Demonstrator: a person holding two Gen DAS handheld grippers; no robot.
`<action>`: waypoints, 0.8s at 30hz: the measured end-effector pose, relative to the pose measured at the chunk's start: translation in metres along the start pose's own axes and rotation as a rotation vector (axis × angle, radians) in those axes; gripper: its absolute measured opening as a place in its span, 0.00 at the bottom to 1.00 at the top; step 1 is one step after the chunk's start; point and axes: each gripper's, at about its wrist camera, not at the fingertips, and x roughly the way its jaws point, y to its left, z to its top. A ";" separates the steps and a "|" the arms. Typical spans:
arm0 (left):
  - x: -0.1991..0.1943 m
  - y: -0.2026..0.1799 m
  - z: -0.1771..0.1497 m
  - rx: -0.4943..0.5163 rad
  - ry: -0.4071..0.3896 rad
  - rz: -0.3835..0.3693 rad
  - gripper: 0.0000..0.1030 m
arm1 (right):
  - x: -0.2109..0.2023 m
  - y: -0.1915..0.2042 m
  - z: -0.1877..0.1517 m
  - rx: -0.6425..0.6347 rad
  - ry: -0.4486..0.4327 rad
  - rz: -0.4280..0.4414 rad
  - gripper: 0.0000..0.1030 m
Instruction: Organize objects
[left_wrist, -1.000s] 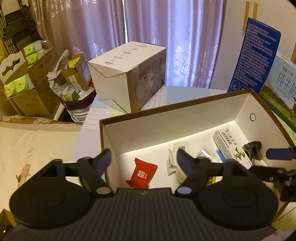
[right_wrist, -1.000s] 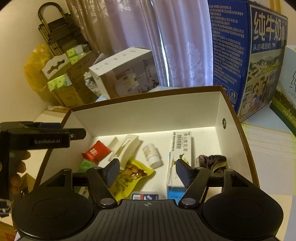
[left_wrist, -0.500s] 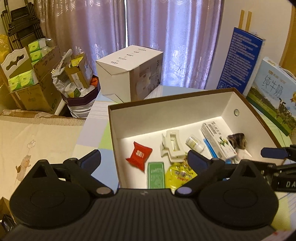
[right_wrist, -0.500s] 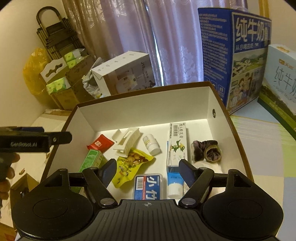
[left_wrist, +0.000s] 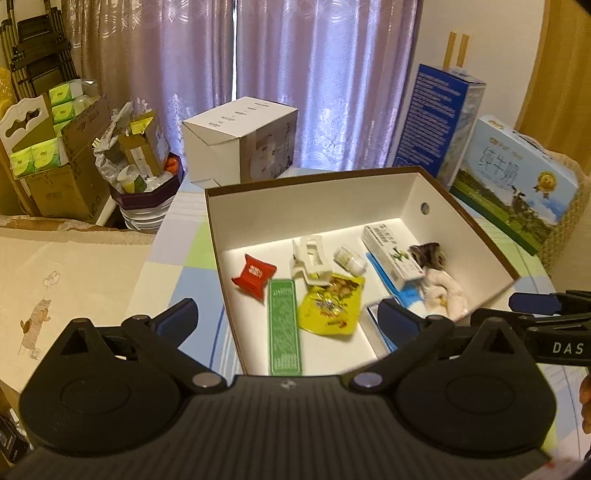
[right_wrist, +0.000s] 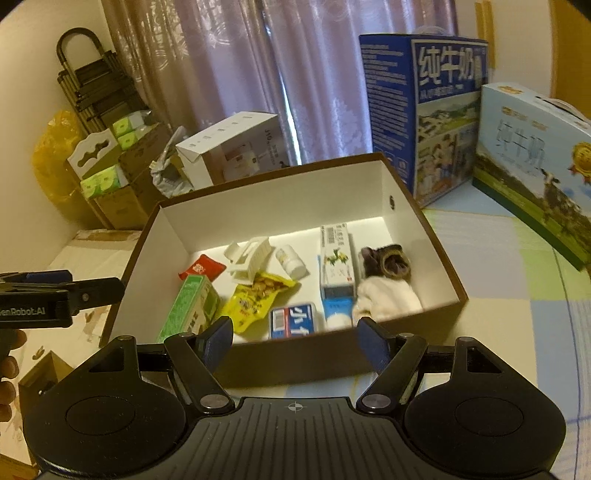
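Note:
An open brown box with white inner walls (left_wrist: 317, 206) (right_wrist: 277, 199) holds a red candy packet (left_wrist: 254, 275), a green carton (left_wrist: 284, 326), a yellow snack bag (left_wrist: 330, 304), a white clip (left_wrist: 310, 258), a small white bottle (left_wrist: 349, 258), a long white-green carton (right_wrist: 336, 258), a dark scrunchie (right_wrist: 391, 260), a white cloth (right_wrist: 388, 299) and a blue-white pack (right_wrist: 293, 321). My left gripper (left_wrist: 286, 314) hangs over the box's near left corner, its jaws opening, nothing held. My right gripper (right_wrist: 295, 330) stands open in front of the near wall, empty.
A blue milk carton (right_wrist: 424, 110) and a pale blue one (right_wrist: 535, 158) stand right of the box. A white carton (left_wrist: 243, 140) sits behind it. Cardboard boxes of tissue packs (left_wrist: 48, 158) crowd the far left. The checked tablecloth (right_wrist: 498, 266) shows to the right.
Both grippers have drawn back and up from the box, so more of its floor and near wall shows. The left jaws have spread wider.

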 end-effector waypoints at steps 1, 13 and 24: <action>-0.004 -0.001 -0.003 0.006 -0.002 -0.006 0.99 | -0.004 0.001 -0.003 0.009 -0.002 -0.004 0.69; -0.052 -0.015 -0.046 0.026 0.021 -0.043 0.99 | -0.056 0.011 -0.041 0.059 0.002 -0.018 0.69; -0.103 -0.046 -0.093 0.001 0.045 -0.003 0.99 | -0.107 0.008 -0.075 0.000 -0.002 0.025 0.69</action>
